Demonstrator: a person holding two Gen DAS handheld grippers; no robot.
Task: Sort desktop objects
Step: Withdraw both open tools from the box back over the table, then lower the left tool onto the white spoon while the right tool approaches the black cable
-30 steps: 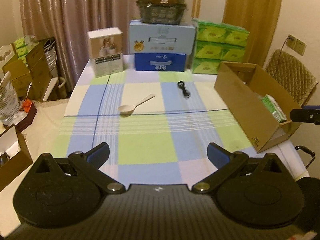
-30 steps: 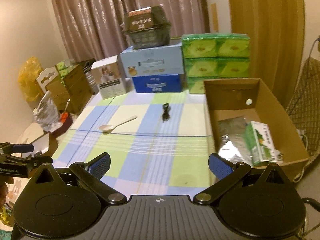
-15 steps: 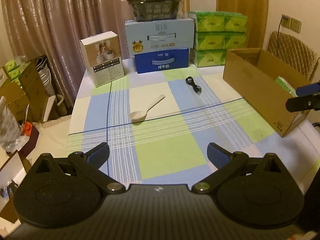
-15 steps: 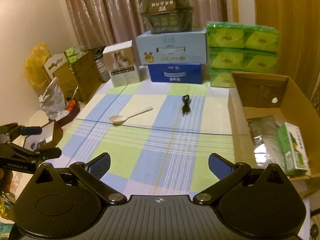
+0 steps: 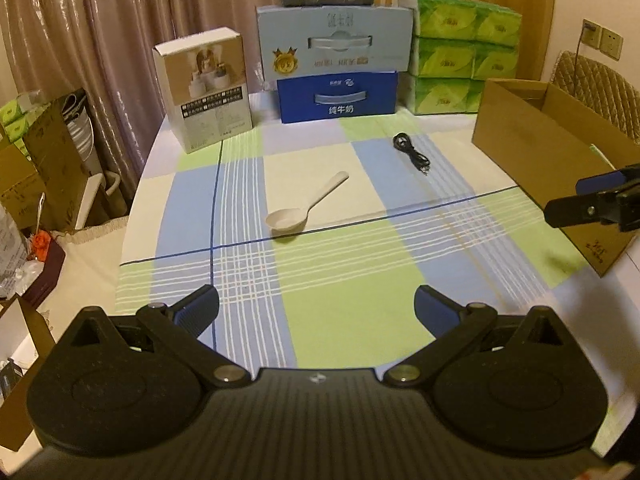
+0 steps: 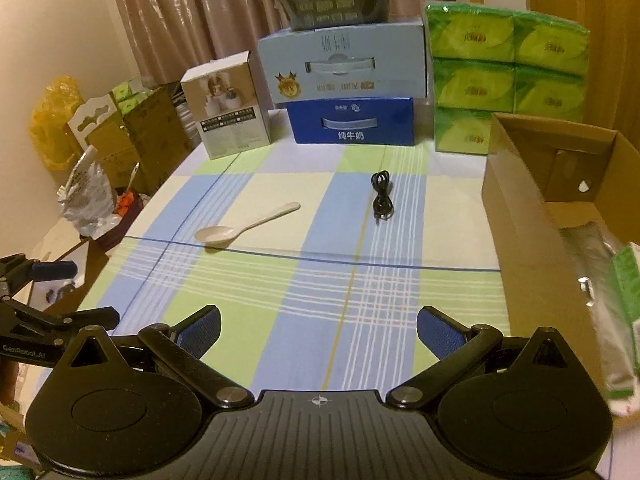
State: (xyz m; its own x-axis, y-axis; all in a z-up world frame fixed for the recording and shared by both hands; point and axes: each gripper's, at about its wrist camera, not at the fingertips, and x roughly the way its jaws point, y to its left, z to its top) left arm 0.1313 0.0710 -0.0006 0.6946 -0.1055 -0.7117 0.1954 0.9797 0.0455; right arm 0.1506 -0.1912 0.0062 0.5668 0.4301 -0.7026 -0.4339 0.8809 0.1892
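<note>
Left gripper (image 5: 316, 310) and right gripper (image 6: 319, 327) hover with jaws spread wide, empty. Ahead of both lie a cream plastic spoon (image 5: 306, 206) and a coiled black cable (image 6: 381, 194).

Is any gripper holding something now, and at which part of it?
Nothing is held. The left gripper and right gripper are both open and empty above the table; the spoon and cable lie untouched.
</note>
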